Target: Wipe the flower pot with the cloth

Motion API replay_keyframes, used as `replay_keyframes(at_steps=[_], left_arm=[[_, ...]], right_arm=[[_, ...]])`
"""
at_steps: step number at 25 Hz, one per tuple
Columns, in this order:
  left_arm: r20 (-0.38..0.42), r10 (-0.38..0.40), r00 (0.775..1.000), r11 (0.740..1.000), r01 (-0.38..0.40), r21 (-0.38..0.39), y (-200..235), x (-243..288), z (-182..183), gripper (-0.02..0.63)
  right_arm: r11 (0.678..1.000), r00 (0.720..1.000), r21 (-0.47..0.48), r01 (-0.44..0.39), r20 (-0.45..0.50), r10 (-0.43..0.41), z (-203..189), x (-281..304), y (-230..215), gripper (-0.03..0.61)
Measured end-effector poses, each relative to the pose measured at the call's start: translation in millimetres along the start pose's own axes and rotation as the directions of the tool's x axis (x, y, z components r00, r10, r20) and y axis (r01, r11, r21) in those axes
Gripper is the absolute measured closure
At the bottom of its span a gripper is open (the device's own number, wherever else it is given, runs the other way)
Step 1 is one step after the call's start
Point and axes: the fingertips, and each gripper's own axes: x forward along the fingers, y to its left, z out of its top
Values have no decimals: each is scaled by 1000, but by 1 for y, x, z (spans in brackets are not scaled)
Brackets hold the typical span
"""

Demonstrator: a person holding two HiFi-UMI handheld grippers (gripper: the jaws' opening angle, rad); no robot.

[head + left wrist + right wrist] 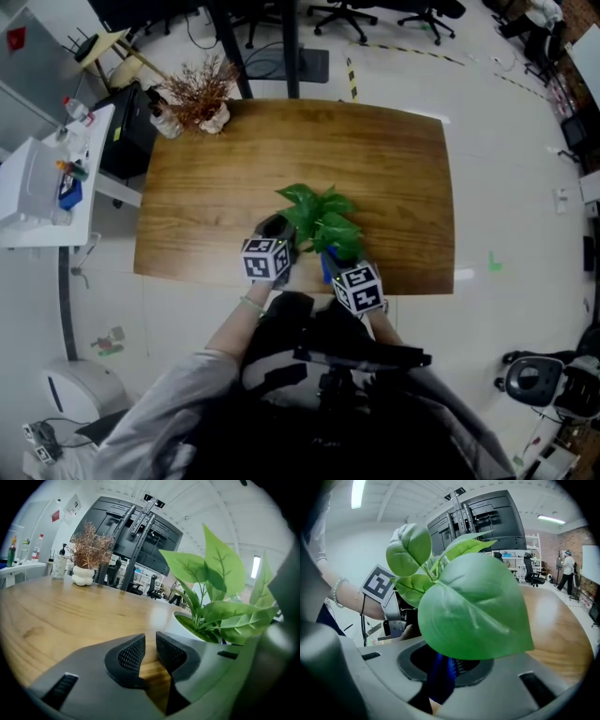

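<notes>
Wooden table point(394, 169), flower pot point(180, 626) right of left gripper point(150, 643), cloth point(439, 677) in right gripper point(451, 665)

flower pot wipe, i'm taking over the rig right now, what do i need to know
Left gripper: jaws narrowly apart, empty, beside the flower pot, not gripping it.
Right gripper: shut on the blue cloth, close against the plant's leaves.
The pot stands near the table's front edge, between both grippers.
Done: cloth in hand. No contact of cloth with pot is visible.
To do: steady the pot, wipe its wall all round.
</notes>
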Motion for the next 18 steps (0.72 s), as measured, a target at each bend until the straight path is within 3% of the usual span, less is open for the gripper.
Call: replay_keyframes(at_steps=[5, 11, 15, 18], left_arm=[[-7, -10, 1000, 1000, 10, 26, -2, -1, -4, 552], [-16, -29, 999, 999, 30, 32, -3, -19, -15, 552], [-36, -63, 997, 995, 65, 73, -21, -24, -24, 552], [-32, -71, 997, 996, 73, 59, -28, -22, -27, 552]], right_arm=[[1000, 1000, 3, -21, -6, 21, -8, -4, 2, 489], [1000, 1000, 10, 4, -18, -4, -16, -16, -29, 489], [1000, 1000, -12, 16, -15, -16, -7, -14, -53, 489], [999, 1000, -50, 12, -3, -13, 7, -5, -65, 489]])
